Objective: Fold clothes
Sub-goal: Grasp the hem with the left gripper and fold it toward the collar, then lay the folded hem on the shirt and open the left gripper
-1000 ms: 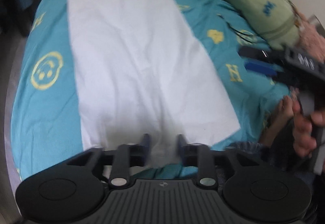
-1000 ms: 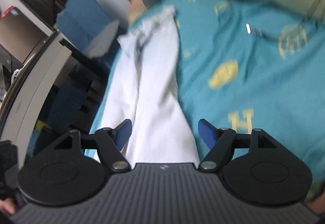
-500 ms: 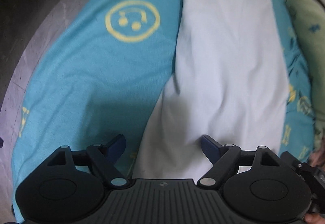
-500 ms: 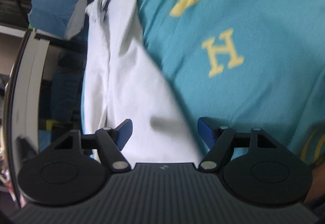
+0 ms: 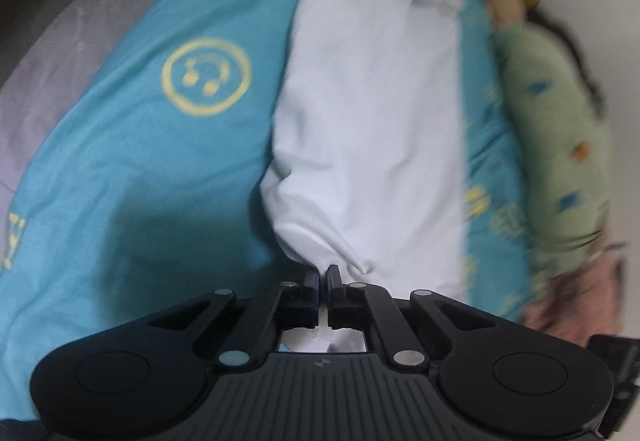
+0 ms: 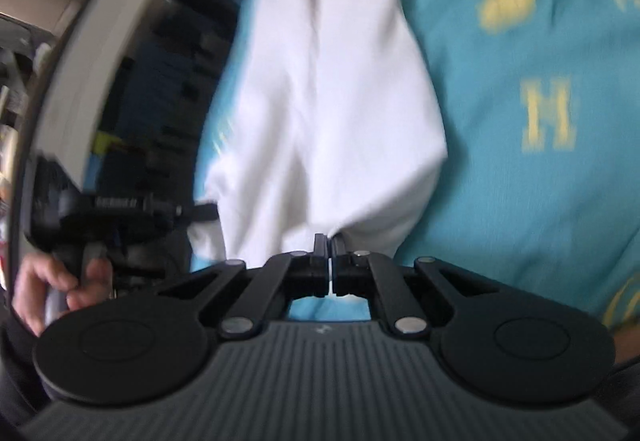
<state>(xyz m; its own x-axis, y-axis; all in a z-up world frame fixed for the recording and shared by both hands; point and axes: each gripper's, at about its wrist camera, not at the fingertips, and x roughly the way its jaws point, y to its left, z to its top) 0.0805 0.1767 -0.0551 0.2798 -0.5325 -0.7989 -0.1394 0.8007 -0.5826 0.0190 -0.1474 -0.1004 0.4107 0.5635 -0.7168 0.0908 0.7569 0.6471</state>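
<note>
My left gripper pinches the white garment at its near corner; my right gripper is clamped on the other near corner.

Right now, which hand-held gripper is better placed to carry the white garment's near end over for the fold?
Neither alone: left and right each pinch a near corner of the garment, so both likely lift together.

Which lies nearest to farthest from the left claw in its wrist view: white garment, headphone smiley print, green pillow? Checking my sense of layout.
1. White garment, pinched in the left claw.
2. Headphone smiley print, upper left on the bedspread.
3. Green pillow, far right.
</note>
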